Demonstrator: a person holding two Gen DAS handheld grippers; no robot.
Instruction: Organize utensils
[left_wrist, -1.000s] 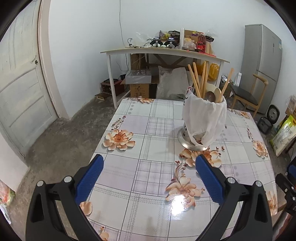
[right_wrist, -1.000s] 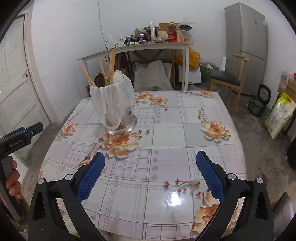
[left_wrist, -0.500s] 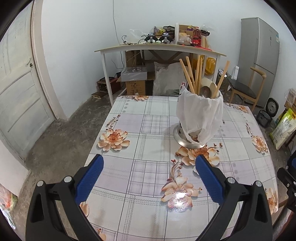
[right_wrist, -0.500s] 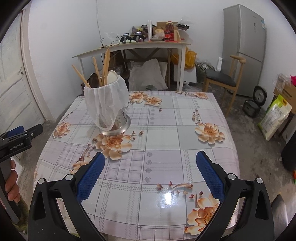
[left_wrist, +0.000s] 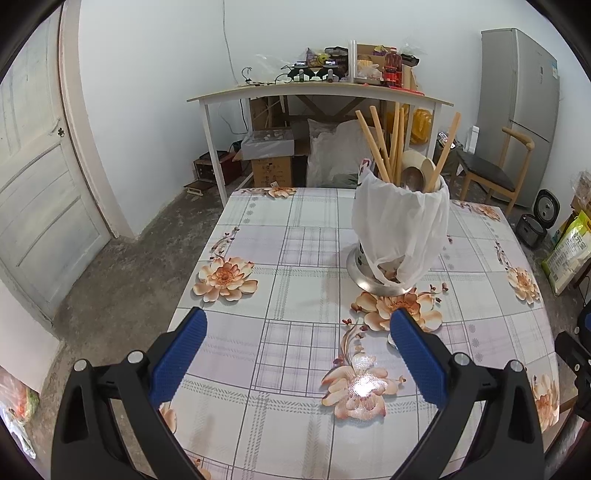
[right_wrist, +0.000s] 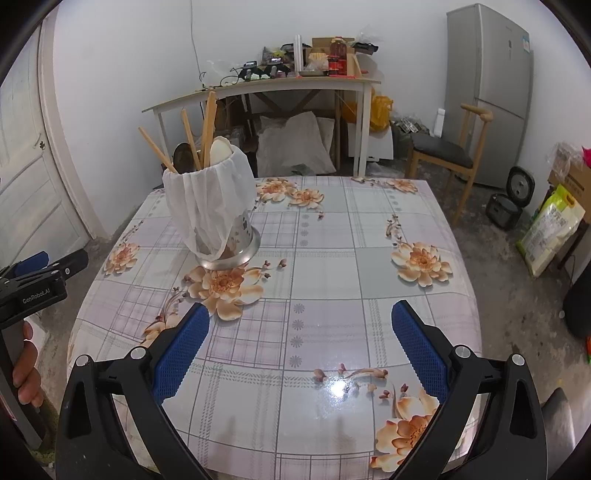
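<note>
Left gripper (left_wrist: 297, 325) held above the near-left part of the table (left_wrist: 306, 258), blue pads (left_wrist: 179, 354) spread wide, nothing between them. Right gripper (right_wrist: 299, 321) likewise splayed over the near edge of the flowered tablecloth, fingers released and empty

Utensil holder (left_wrist: 400, 236) upright on the table, ahead and to the right of the left gripper, well apart from it; in the right wrist view the same holder (right_wrist: 214, 218) ahead and to the left, also clear of the pads. Metal, flared at the base, draped in a white plastic bag (right_wrist: 210, 195) hanging down most of its sides. Wooden chopsticks (left_wrist: 388, 144) sticking up out of the top at splayed angles, together with a dark metal spoon (left_wrist: 412, 179) and a pale wooden spoon (right_wrist: 219, 149)

Rest of the tablecloth bare apart from its printed flowers and a glare spot near each gripper

At the far left of the right wrist view, the left gripper's black body (right_wrist: 33, 284) with a hand (right_wrist: 26, 365) wrapped round its handle

Behind the table: a cluttered white desk (right_wrist: 266, 88), a wooden chair (right_wrist: 443, 151), a grey fridge (right_wrist: 487, 92), and a pale door (left_wrist: 33, 177) on the left
</note>
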